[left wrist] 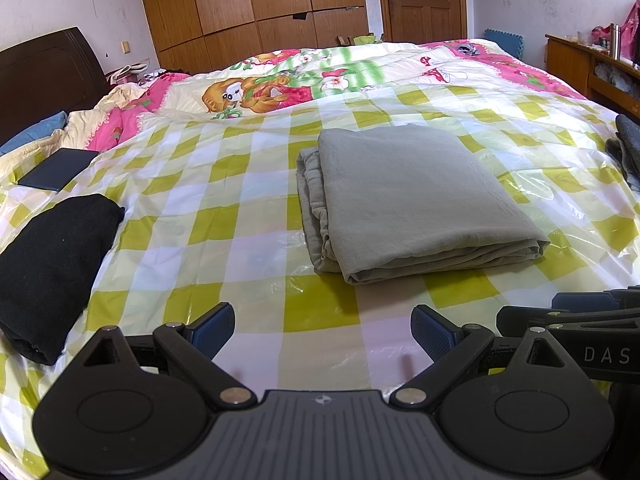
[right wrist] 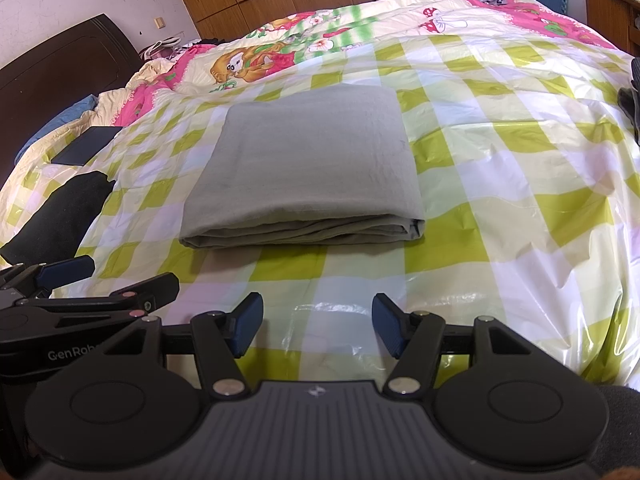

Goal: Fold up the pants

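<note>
grey-green pants (left wrist: 416, 196) — lying folded into a thick rectangular stack on the green-and-white checked plastic sheet (left wrist: 224, 248) covering the bed, near the middle of the sheet. long axis running away from the cameras toward the cartoon-print quilt (left wrist: 256, 92); the rounded fold is facing the grippers, and the layered loose edges are showing along the stack's left side in the left wrist view.

left gripper (left wrist: 323, 330) — hovering over bare sheet just short of the stack's near edge, jaws spread wide with nothing between the blue pads (left wrist: 214, 328). right gripper (right wrist: 318, 330) — likewise released and empty, sitting just beside the left one and apart from the pants.

open sheet is lying on all four sides of the stack, widest to the right. black garment (left wrist: 48, 272) is resting at the sheet's left margin, well apart from the pants; a dark flat rectangular item (left wrist: 60, 170) is lying beyond it. darker clothing (left wrist: 628, 148) is showing at the far right edge.
</note>
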